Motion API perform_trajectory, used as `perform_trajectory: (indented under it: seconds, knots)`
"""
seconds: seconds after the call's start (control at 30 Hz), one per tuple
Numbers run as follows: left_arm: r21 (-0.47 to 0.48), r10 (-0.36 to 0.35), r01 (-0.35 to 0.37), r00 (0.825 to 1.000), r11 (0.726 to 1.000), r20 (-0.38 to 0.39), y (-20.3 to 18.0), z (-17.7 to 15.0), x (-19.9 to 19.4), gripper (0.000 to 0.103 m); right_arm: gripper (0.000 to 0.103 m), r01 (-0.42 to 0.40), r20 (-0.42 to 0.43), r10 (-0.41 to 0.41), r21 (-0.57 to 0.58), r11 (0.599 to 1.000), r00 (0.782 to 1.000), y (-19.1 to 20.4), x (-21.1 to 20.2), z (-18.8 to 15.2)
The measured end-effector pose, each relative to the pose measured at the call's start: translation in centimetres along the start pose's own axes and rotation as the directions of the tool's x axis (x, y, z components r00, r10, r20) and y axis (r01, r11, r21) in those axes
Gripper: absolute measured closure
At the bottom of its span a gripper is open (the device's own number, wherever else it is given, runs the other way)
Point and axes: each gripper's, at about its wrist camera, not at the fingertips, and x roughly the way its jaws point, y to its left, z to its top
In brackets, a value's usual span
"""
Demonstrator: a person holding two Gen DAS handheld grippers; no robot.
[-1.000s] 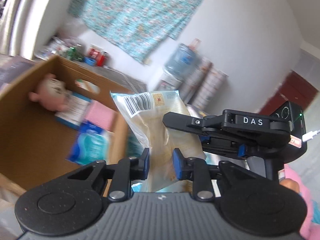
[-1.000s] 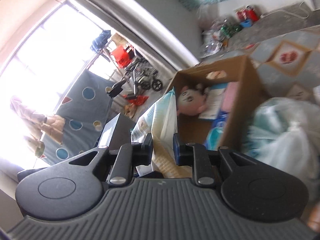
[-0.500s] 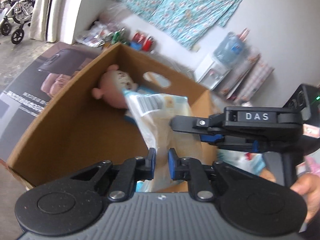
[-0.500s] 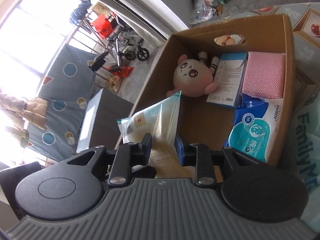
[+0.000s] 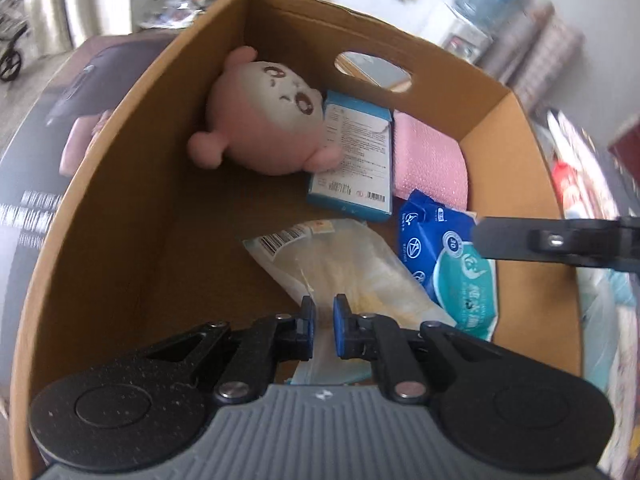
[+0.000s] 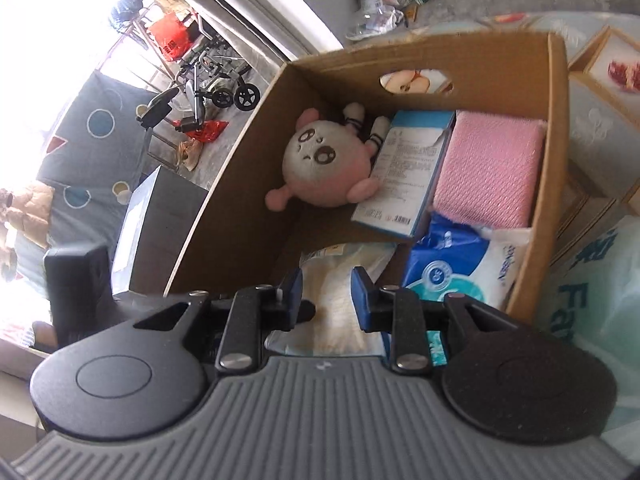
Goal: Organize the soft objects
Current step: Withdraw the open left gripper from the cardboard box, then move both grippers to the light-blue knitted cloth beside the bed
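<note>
1. Left gripper (image 5: 324, 316) pinched narrow on clear plastic packet (image 5: 344, 264), lowering it into cardboard box (image 5: 120, 184).
2. Right gripper (image 6: 326, 292) (at 3 o'clock) just eased, pads flanking packet, grip uncertain.

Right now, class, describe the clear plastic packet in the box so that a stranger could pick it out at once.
Find the open cardboard box. On its floor, nearest the camera, lies the clear packet, beside the blue wipes pack. It alone is see-through, with pale yellow contents and a barcode at its far end; the left gripper pinches its near edge.
</note>
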Motion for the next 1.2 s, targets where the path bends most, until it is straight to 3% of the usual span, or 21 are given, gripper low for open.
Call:
perform_trajectory:
  seconds: [0.23,0.63,0.73,0.8,0.87,1.03,1.2]
  knots:
    - [0.186,0.141,-0.135,0.99,0.973,-0.016,0.3,1.1,0.5,0.095,0.076,0.01,0.023,-0.009,-0.062,0.998,1.0,0.3,-1.1,-0.4]
    - [0.166,0.163,-0.164,0.986,0.972,0.022,-2.0,2.0,2.7,0.093,0.075,-0.005,0.039,0.007,-0.051,0.999,0.999,-0.2,-2.0,-1.8]
    - [0.112,0.191,-0.196,0.98,0.974,0.053,-2.5,1.9,2.4,0.08,0.071,-0.013,0.06,0.016,-0.045,0.999,0.998,-0.4,-2.9,-2.6]
    - [0.095,0.191,-0.197,0.979,0.976,0.073,-2.8,1.8,2.0,0.063,0.067,-0.041,0.08,0.043,-0.027,0.999,0.996,-0.6,-3.7,-3.2]
    - [0.086,0.196,-0.204,0.976,0.975,0.096,-3.2,1.4,1.1,0.055,0.06,-0.063,0.107,0.063,-0.007,0.998,0.992,-0.9,-4.6,-3.8]
    - [0.055,0.226,-0.239,0.957,0.969,0.18,-4.4,0.1,-2.4,0.045,0.057,-0.092,0.174,0.089,0.009,0.996,0.981,-1.1,-7.4,-5.5]
    - [0.039,0.17,-0.189,0.944,0.981,0.284,-6.1,-2.1,-7.0,0.035,0.054,-0.091,0.243,0.088,-0.001,0.996,0.966,-1.5,-11.6,-7.6]
